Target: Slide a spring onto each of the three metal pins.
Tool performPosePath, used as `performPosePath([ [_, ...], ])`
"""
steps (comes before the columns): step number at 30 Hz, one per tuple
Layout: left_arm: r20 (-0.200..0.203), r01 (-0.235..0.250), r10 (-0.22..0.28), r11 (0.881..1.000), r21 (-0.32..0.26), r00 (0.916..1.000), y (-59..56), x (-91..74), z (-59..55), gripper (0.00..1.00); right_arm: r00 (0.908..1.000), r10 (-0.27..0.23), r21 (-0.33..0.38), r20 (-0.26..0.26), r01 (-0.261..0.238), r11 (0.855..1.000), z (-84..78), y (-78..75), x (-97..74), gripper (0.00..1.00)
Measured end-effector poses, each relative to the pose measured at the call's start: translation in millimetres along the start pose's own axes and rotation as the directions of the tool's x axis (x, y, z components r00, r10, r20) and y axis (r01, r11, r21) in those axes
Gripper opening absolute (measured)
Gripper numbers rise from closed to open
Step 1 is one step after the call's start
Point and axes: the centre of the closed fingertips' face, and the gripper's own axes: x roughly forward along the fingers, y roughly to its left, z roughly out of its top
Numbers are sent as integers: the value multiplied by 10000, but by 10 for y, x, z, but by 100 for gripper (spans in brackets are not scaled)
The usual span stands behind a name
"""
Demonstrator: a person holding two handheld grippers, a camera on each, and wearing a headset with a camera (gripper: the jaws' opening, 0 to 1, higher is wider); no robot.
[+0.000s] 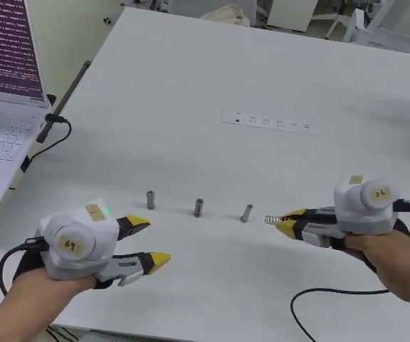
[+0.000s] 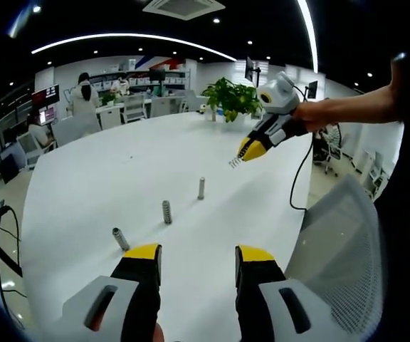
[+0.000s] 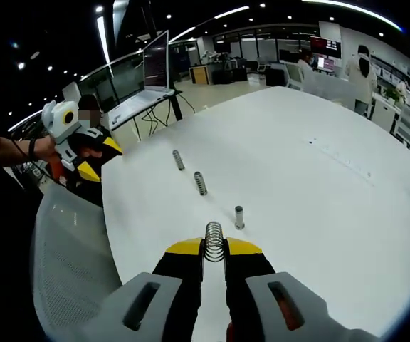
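Three short metal pins stand in a row on the white table (image 1: pixel 205 85). The left pin (image 1: pixel 150 200) and the middle pin (image 1: pixel 198 207) look coiled, each with a spring around it. The right pin (image 1: pixel 246 213) is bare and smooth (image 3: pixel 239 216). My right gripper (image 1: pixel 287 221) is shut on a small spring (image 1: pixel 272 219), which sticks out of its yellow tips (image 3: pixel 213 242) just right of the bare pin. My left gripper (image 1: pixel 150 242) hovers open below the left pin with nothing between its fingers (image 2: pixel 142 258).
An open laptop (image 1: pixel 2 107) sits at the table's left edge with a black cable (image 1: pixel 52 139) beside it. A white power strip (image 1: pixel 265 122) lies further back. A cable (image 1: pixel 333 292) trails from the right gripper. A mesh chair (image 2: pixel 340 242) stands near the table edge.
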Motion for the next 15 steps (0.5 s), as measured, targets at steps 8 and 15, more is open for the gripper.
performPosePath([
  [8, -14, -300, 300, 9986, -442, 9995, 80, -80, -101, 42, 9987, -318, -111, -389, 314, 9994, 30, -178, 77, 8],
  [15, 27, -507, 509, 9970, -579, 9987, 151, -169, -112, 46, 9964, -315, -417, -789, 283, 9987, 49, -296, 185, 8],
])
